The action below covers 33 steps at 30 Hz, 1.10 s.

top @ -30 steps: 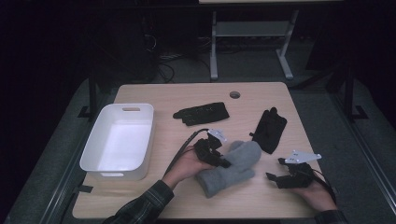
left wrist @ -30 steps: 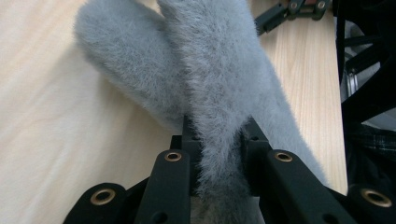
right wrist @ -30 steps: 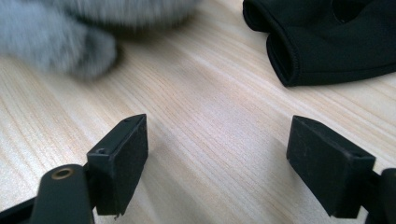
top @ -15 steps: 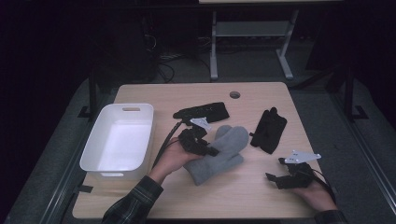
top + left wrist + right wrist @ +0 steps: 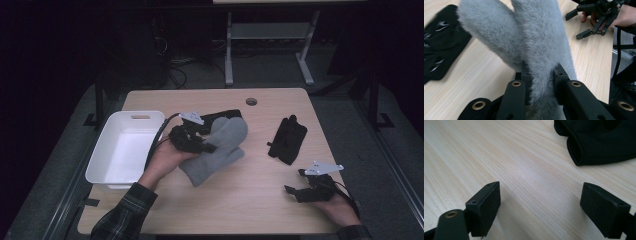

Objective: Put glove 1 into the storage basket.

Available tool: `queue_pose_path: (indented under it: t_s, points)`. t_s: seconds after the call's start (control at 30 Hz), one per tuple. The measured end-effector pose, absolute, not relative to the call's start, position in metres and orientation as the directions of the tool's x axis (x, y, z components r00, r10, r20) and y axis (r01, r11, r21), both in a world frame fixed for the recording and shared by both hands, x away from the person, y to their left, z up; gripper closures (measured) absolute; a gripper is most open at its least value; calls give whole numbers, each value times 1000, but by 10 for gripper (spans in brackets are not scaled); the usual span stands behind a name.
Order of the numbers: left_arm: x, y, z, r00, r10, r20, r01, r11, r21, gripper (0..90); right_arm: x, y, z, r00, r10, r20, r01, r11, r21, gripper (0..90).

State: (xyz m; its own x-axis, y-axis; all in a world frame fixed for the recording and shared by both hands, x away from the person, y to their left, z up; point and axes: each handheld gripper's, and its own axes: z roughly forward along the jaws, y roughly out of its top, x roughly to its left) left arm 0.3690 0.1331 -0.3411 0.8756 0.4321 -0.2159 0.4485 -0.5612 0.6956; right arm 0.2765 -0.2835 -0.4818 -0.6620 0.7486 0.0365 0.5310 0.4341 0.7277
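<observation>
Table [image 5: 240, 200]: light wood, small round hole [image 5: 251, 101] near its far edge.

Bin [image 5: 102, 165]: white, with a handle slot in its far wall, sits at the table's left side, just beside my left hand [image 5: 162, 159].

Grey mitten [image 5: 220, 150]: fuzzy, mid-table, right of the bin. Cuff end lies toward me on the wood; the far end looks raised at my left gripper, though I cannot tell how much of it is off the table. In the left gripper view the grey mitten [image 5: 541, 50] runs away from between my jaws, thumb lobe off to the left.

Black glove [image 5: 288, 140]: flat on the table right of the mitten, well apart from it. Its cuff opening shows at top right in the right gripper view [image 5: 599, 142].

Second black glove [image 5: 222, 117]: lies behind the mitten, partly hidden by my left gripper. In the left gripper view it lies at the left edge [image 5: 439, 47], with small white marks on it.

Left gripper [image 5: 192, 140]: jaws pinching the grey mitten, fabric squeezed between them.

Right gripper [image 5: 300, 192]: near the table's front right, low over bare wood, jaws spread wide with nothing between them. It also shows at top right of the left gripper view [image 5: 586, 22].
</observation>
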Motion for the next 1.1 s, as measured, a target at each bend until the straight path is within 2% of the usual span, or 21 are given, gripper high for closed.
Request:
queue_pose_path:
  t_s: [0.3, 0.7, 1.1]
  points:
    - [371, 173, -321, 840, 506, -194, 478, -524, 705, 762, 277, -284, -482, -662, 749, 37, 531, 434, 728, 164]
    - [364, 248, -298, 758, 624, -191, 535, -426, 729, 762, 277, -284, -482, -662, 749, 37, 531, 434, 728, 164]
    - [356, 321, -300, 657, 726, -206, 592, -327, 737, 763, 277, -284, -482, -662, 748, 36, 531, 435, 727, 164]
